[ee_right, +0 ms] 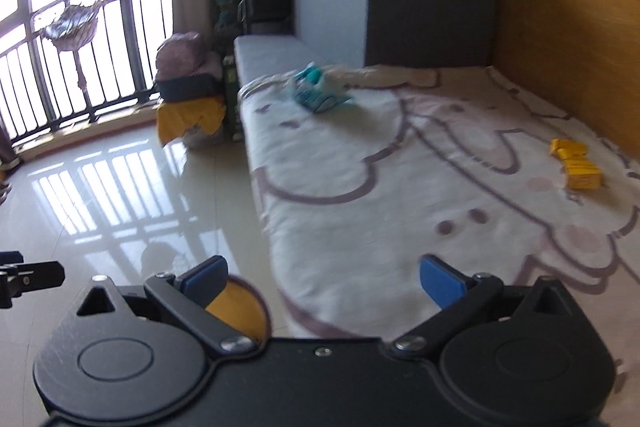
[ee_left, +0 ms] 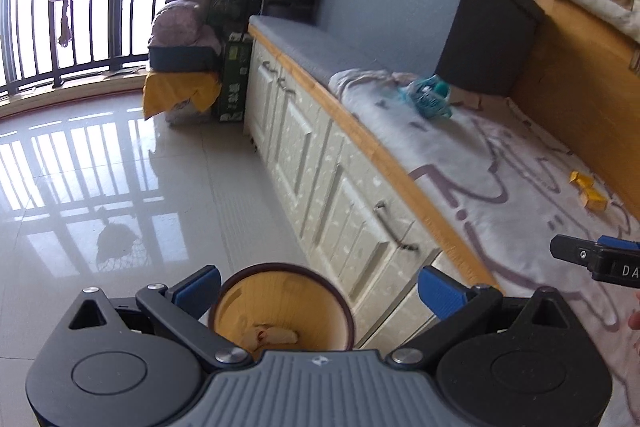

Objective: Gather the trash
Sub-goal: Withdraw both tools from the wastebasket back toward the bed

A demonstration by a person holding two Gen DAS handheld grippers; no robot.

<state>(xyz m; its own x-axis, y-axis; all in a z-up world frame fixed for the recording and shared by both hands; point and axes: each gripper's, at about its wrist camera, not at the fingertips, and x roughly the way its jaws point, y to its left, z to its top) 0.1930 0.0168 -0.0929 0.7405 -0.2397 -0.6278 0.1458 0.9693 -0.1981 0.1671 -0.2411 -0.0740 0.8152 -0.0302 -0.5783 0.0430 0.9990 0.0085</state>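
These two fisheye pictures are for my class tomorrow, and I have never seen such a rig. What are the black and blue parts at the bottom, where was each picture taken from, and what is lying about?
A person holds a two-finger tool in each hand, and a camera on each looks forward along its fingers. One picture comes from the left gripper, the other from the right gripper. Both stand open and hold nothing. The blue pieces are the finger pads.

Below the left gripper, on the shiny floor, stands a round bin with some scraps already inside. Beside it runs a low cabinet bench covered by a white cartoon blanket. On the blanket lie a crumpled teal wrapper and a yellow wrapper, probably the trash to collect.
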